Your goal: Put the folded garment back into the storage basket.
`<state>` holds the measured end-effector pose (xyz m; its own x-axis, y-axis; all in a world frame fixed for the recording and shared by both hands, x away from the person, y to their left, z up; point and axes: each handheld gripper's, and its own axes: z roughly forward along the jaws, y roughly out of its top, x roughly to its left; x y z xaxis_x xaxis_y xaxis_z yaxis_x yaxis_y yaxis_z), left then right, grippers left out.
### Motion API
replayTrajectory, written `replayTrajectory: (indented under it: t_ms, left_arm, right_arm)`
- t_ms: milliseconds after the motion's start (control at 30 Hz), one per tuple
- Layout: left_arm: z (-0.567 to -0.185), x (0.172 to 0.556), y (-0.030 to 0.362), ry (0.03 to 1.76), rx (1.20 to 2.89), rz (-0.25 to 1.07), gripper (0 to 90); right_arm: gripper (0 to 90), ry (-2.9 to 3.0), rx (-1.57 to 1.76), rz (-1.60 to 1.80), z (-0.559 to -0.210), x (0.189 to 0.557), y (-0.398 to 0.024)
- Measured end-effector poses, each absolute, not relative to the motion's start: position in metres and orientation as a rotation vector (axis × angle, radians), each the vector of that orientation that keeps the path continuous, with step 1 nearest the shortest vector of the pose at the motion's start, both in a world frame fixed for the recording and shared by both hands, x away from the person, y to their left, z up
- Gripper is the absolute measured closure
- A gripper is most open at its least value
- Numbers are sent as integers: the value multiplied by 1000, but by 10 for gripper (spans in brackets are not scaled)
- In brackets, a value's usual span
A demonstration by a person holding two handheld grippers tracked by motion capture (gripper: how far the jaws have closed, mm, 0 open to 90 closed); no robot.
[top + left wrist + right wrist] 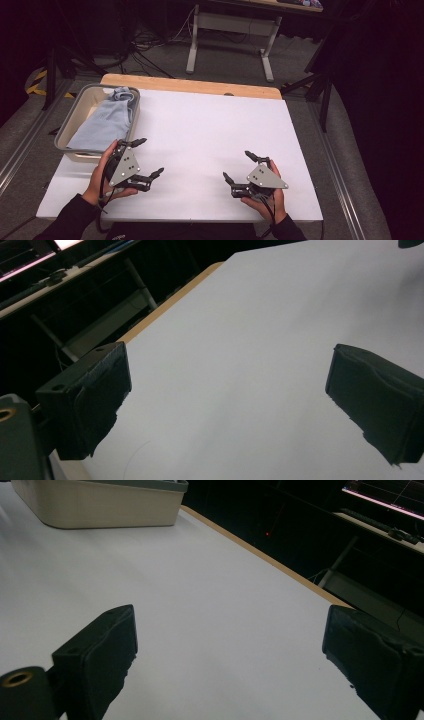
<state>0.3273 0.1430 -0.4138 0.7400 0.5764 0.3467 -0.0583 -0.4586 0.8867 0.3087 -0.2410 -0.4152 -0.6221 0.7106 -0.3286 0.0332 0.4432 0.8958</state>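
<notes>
The white table (200,135) sits in a dark room with a grey floor (320,125). A blue cloth (102,122) lies in the tub (67,125). The left gripper (150,159) and right gripper (239,167) are wide open, holding nothing.

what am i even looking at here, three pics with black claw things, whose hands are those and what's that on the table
A person sits at a white table and holds a hand-held gripper in each hand. The high view looks down from above: the left gripper and the right gripper both rest near the front edge, jaws wide open, holding nothing. The other two pictures come from small cameras riding on each gripper, so the black blocks there are its own fingertips. At the table's far left stands a beige tub with a light blue cloth in it.
</notes>
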Motion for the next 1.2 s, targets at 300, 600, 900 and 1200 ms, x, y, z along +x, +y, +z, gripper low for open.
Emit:
replayTrajectory:
  t_ms: [300, 600, 900, 1200]
  left_arm:
    - [-421, 322, 154, 432, 1928, 762, 48]
    - [-429, 318, 160, 456, 1943, 748, 44]
    - [-442, 315, 168, 514, 1953, 735, 38]
    - [-453, 316, 173, 561, 1964, 685, 37]
  right_arm:
    - [78, 1989, 616, 1203, -417, 307, -241]
    - [78, 1995, 612, 1201, -419, 307, -240]
    - [79, 1998, 604, 1205, -420, 307, -241]
    - [79, 2007, 603, 1209, -424, 308, -240]
